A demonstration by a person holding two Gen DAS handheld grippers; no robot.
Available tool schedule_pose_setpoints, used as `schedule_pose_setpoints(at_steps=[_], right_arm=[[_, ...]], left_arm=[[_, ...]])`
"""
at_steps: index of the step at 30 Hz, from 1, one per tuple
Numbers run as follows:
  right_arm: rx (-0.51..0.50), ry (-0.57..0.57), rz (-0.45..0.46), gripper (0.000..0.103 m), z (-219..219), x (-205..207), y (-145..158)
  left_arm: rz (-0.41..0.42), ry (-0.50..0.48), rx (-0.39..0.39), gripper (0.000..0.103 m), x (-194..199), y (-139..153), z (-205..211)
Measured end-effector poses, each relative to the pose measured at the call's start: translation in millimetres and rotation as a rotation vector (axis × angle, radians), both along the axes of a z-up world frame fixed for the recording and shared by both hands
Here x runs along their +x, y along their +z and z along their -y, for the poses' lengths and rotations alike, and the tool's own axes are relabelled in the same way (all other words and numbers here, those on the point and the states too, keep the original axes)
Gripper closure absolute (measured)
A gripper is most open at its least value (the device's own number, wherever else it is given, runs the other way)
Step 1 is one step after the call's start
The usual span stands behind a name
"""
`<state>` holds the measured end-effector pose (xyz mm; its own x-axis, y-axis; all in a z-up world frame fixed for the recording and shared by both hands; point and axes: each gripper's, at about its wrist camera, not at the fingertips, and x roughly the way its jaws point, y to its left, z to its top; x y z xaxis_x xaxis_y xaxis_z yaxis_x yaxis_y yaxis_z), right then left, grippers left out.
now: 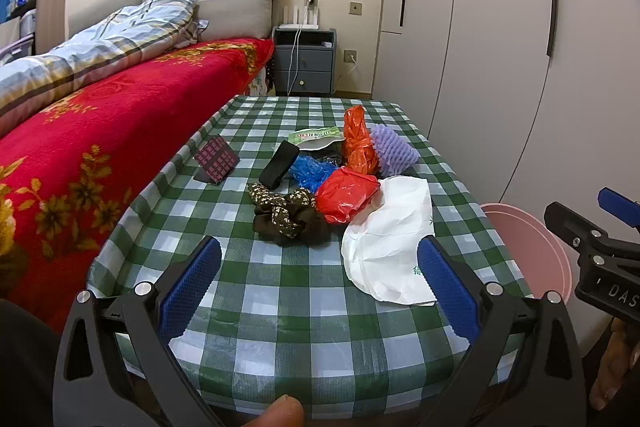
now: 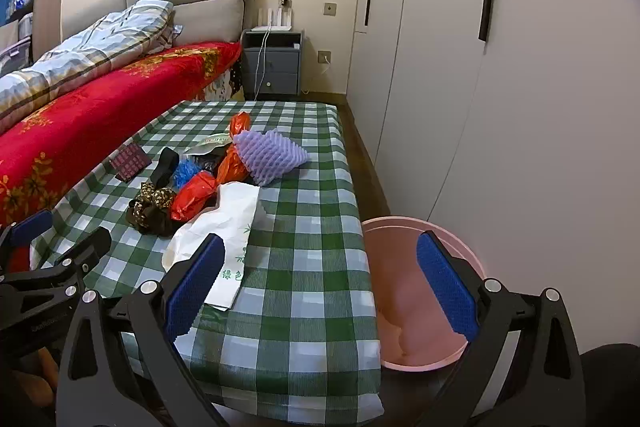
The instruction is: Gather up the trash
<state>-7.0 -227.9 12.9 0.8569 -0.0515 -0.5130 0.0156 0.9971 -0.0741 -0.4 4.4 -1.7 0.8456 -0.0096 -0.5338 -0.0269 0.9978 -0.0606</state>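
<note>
Beside the table's right edge, only my right wrist view shows inside the one pink bin; both grippers, left and right, gape empty, two red bags lying mid-table.

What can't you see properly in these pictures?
- Pink bin: its right side hides behind the right gripper finger in the right wrist view; the left wrist view shows only a slice.
- Green-labelled packet: its print is too small to read, and the orange bag covers its edge.
- Blue bag: mostly buried under the pile.
</note>
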Motion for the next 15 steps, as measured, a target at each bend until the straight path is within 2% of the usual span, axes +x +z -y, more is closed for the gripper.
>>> schedule_pose_setpoints(at_steps=[15], right_arm=[[0.004, 0.01, 0.014, 0.008, -0.5, -3.1, 4.1]], left_arm=[[0.002, 0.0, 0.0, 0.008, -1.9, -0.3, -0.7]])
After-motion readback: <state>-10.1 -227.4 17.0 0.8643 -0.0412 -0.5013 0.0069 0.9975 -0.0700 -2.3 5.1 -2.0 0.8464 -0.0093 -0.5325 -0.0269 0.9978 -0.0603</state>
